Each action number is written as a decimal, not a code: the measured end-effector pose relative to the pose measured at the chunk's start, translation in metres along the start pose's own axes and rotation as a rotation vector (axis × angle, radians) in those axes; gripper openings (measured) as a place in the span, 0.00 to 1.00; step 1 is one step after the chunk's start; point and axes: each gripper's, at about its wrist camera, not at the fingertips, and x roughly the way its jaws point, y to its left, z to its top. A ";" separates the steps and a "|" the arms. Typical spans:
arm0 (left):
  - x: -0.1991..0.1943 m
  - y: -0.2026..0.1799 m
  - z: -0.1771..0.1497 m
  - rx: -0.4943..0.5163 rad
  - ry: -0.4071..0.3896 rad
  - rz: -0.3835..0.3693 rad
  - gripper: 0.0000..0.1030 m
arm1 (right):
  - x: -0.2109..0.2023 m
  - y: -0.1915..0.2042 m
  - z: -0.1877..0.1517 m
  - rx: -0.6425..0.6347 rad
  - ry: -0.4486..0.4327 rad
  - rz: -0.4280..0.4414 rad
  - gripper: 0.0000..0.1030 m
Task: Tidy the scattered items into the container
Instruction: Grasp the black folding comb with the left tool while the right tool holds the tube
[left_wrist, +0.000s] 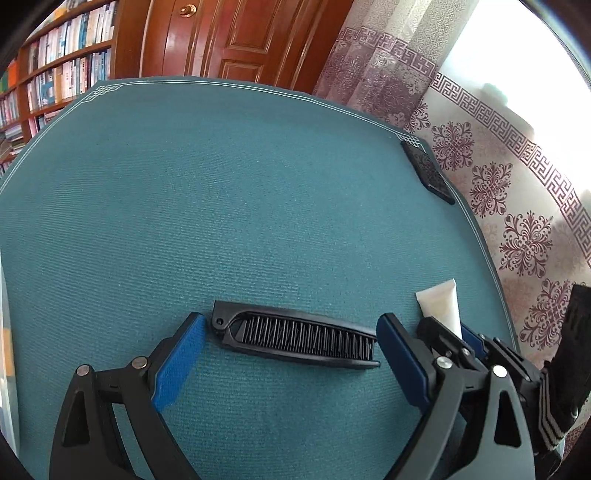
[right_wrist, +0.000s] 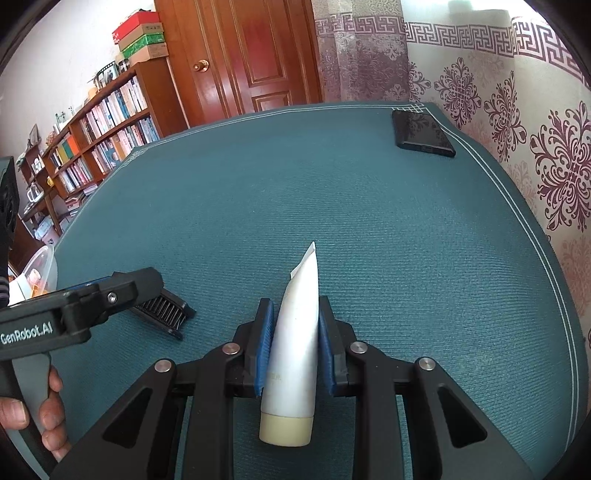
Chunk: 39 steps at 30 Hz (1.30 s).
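A black folding comb (left_wrist: 295, 339) lies flat on the teal table mat (left_wrist: 221, 203). My left gripper (left_wrist: 291, 319) is open, one blue pad at each end of the comb, with small gaps on both sides. In the right wrist view the comb (right_wrist: 164, 310) shows partly under the left gripper's finger (right_wrist: 136, 286). My right gripper (right_wrist: 295, 302) is shut on a white tube (right_wrist: 301, 350) with a cream cap toward the camera, and both pads press its sides. The tube (left_wrist: 441, 302) sits just right of the comb. A clear plastic container (right_wrist: 40, 269) stands at the mat's left edge.
A black phone (right_wrist: 423, 134) lies at the far right corner of the mat (right_wrist: 369, 221). A person's hand (right_wrist: 48, 424) holds the left gripper's handle. A bookshelf, a wooden door and a patterned curtain stand beyond the table.
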 end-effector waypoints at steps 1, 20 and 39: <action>0.003 0.002 0.003 -0.006 -0.003 0.003 0.92 | 0.000 0.000 0.000 0.002 0.000 0.001 0.25; 0.035 -0.003 0.026 0.198 0.024 0.031 0.97 | 0.000 -0.006 0.000 0.038 -0.004 0.035 0.24; -0.005 -0.028 -0.040 0.458 0.098 -0.009 0.98 | -0.002 -0.006 -0.001 0.043 -0.007 0.038 0.23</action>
